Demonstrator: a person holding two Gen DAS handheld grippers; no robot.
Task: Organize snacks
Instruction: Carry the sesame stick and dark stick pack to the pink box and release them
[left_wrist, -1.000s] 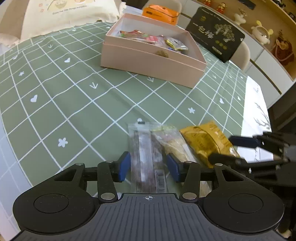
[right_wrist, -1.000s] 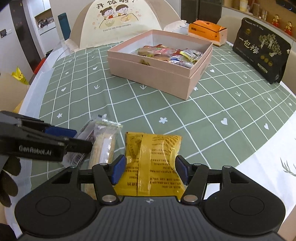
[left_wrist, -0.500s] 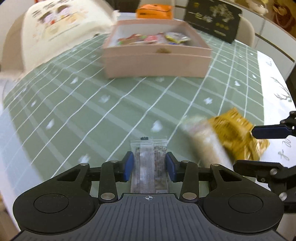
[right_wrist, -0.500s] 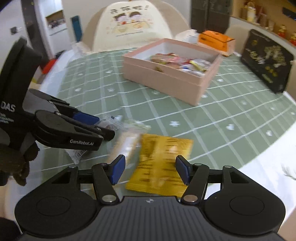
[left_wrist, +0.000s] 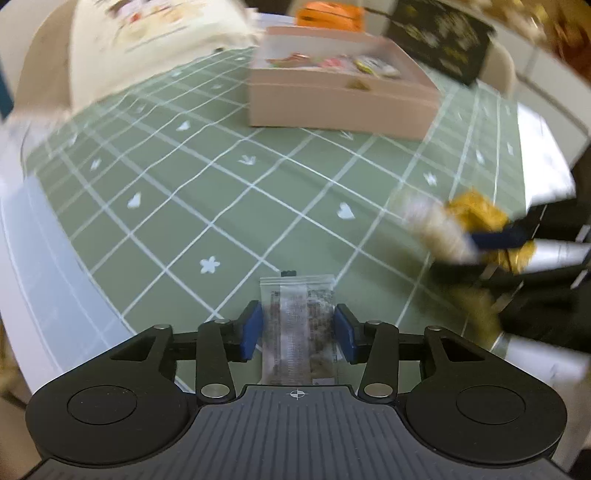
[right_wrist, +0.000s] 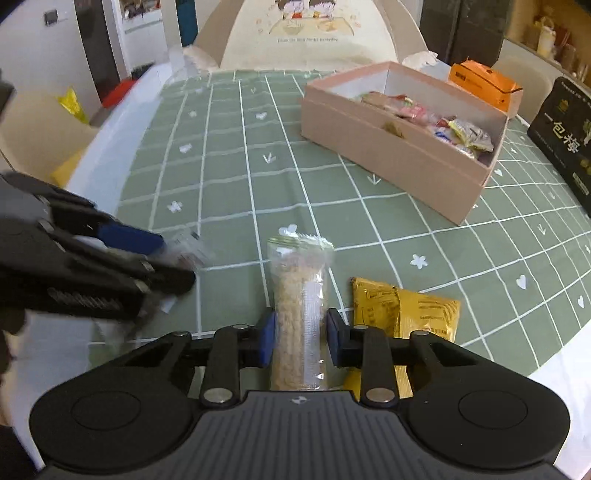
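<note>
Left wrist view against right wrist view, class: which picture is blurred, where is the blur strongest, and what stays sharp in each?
Left wrist view: heavy motion blur on the pink box and the right gripper; only the dark packet between its own jaws is sharp. Right wrist view: mostly crisp, grain packet and yellow packet clear; only the left gripper is smeared. Both bend the tablecloth grid.

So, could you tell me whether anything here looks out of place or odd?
Only the yellow snack packet: it lies loose on the green tablecloth, outside the pink box that holds the other snacks. Each gripper grips a packet: the left gripper a dark one, the right gripper a beige one. Nothing looks spilled or torn.
</note>
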